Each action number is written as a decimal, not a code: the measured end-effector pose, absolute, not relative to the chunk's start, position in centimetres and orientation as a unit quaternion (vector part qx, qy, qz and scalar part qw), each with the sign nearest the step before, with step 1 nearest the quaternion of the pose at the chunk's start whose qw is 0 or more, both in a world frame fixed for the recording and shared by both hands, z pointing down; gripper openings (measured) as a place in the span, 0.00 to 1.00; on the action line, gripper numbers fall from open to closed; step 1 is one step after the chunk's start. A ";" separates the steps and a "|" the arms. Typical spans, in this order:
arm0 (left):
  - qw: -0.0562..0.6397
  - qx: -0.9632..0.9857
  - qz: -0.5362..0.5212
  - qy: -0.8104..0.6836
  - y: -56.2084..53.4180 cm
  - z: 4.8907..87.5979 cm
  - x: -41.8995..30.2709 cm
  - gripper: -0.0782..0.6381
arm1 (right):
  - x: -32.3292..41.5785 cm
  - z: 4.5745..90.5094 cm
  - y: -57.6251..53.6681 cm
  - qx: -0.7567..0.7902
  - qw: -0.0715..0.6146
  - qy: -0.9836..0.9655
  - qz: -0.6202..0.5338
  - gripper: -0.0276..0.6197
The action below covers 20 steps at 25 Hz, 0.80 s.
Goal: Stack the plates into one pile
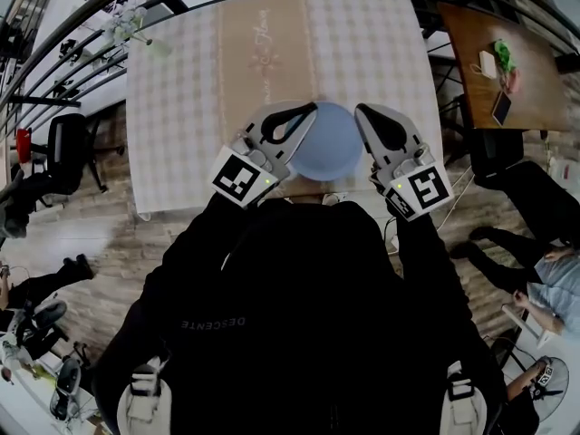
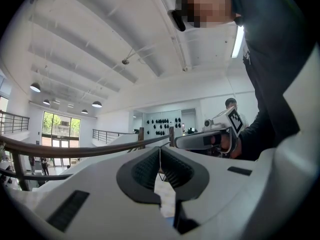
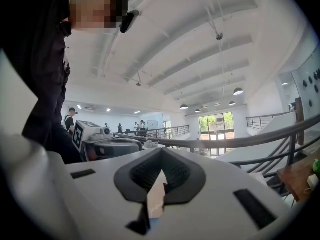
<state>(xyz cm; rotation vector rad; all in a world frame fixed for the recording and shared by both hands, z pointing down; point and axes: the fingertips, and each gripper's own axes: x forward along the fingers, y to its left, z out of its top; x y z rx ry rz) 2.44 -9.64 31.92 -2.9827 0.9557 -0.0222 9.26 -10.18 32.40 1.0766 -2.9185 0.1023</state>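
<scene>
Blue plate (image 1: 328,143) lies on the near part of the table (image 1: 181,107), right in front of me and between my two claws; from the head view it shows as one round blue shape, and I cannot tell how many plates make it up. My left claw (image 1: 306,112) covers its left edge and my right claw (image 1: 364,113) its right edge, both pointing away from me towards the far end of the table; neither one holds it. In the left gripper view my left claw (image 2: 160,152) has its ribbed pads pressed together at the tip with nothing between them; my right claw (image 3: 161,154) is pressed together and empty too.

The table wears a pale checked cloth (image 1: 381,53) with a beige runner (image 1: 263,53) down its middle; around it is wood floor (image 1: 109,234), and a brown side table (image 1: 471,34) stands at the upper right. A curved railing (image 2: 75,151) crosses the gripper views; above it are a white beamed ceiling (image 2: 100,39) and hanging lamps (image 2: 35,87).
</scene>
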 end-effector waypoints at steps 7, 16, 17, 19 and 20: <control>0.011 -0.952 -0.007 0.305 -9.6 31.4 2.7 0.14 | 8.8 31.7 -10.6 0.337 0.015 -0.941 0.026 0.05; 0.011 -0.950 -0.008 0.311 -9.9 31.3 2.2 0.14 | 8.3 31.8 -11.1 0.329 0.016 -0.944 0.027 0.05; 0.010 -0.950 -0.007 0.312 -9.9 31.3 2.1 0.14 | 8.2 31.9 -11.1 0.328 0.016 -0.944 0.028 0.05; 0.010 -0.950 -0.007 0.313 -10.0 31.4 2.0 0.14 | 8.1 31.9 -11.2 0.327 0.017 -0.944 0.028 0.05; 0.009 -0.950 -0.007 0.313 -10.0 31.5 2.0 0.14 | 8.0 32.0 -11.2 0.327 0.018 -0.945 0.028 0.05</control>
